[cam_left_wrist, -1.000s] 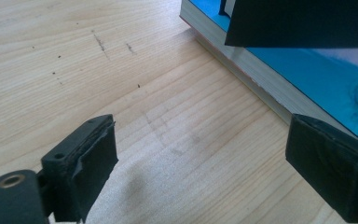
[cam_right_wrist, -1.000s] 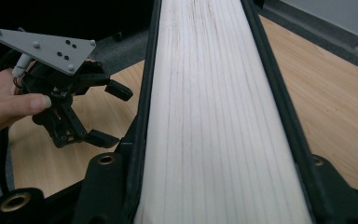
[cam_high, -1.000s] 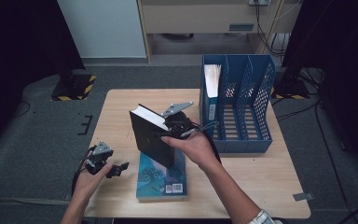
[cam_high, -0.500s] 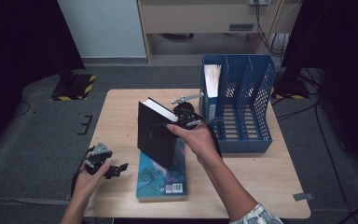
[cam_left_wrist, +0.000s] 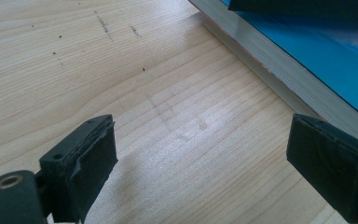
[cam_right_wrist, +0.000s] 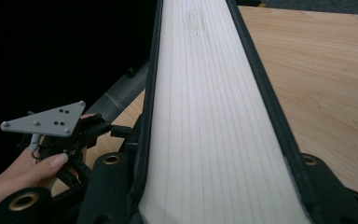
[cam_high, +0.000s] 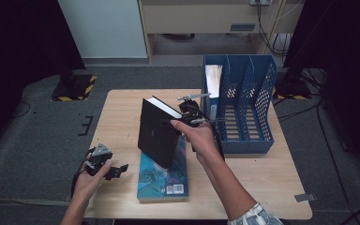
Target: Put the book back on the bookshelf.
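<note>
Wooden surface (cam_high: 122, 117): right gripper (cam_high: 187, 117) clamps black book (cam_high: 157, 133) upright, not yet filed in far-right blue rack (cam_high: 243, 140); teal book (cam_high: 164, 176) waits; left gripper (cam_high: 107, 168) jaws apart.

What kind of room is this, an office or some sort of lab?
Probably a lab or recording studio: a lone wooden table on grey carpet, dark curtains around it, cables along the floor, with books and a blue file rack as props.

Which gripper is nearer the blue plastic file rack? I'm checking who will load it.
Right. The right gripper, shut on the thick black hardcover book, is just left of the blue plastic file rack. The left gripper hovers open near the table's front left, beyond the teal paperback.
</note>
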The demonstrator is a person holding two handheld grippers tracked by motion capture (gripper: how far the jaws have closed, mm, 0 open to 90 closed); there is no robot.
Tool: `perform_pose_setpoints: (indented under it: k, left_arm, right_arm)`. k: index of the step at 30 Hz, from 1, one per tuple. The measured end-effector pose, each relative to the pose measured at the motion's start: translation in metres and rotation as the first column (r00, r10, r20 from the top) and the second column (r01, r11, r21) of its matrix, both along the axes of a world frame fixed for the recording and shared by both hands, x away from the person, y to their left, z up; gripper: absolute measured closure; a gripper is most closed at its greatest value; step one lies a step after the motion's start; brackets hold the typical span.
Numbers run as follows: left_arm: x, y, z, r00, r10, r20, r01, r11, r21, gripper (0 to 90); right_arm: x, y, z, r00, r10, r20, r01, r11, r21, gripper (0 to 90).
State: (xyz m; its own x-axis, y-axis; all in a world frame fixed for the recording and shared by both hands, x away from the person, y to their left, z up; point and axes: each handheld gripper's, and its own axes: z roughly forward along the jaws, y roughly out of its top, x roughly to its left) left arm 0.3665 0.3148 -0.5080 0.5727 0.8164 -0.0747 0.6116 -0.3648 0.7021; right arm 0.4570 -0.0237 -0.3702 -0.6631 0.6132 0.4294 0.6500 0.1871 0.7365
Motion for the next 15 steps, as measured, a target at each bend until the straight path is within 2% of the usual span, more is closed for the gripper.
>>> perform_pose_setpoints:
  k: [10,15]
  left_arm:
    - [0.001,0.000,-0.001,1.0000,-0.001,-0.008,0.001,1.0000,0.007,8.7]
    - [0.002,0.000,-0.001,1.0000,0.003,0.005,-0.004,0.9999,0.013,8.3]
  right_arm:
    - [0.007,-0.002,0.010,0.9998,-0.021,-0.003,0.021,0.9996,-0.016,53.1]
    - [0.010,-0.004,0.014,0.9996,-0.027,0.005,0.027,0.9993,-0.026,53.2]
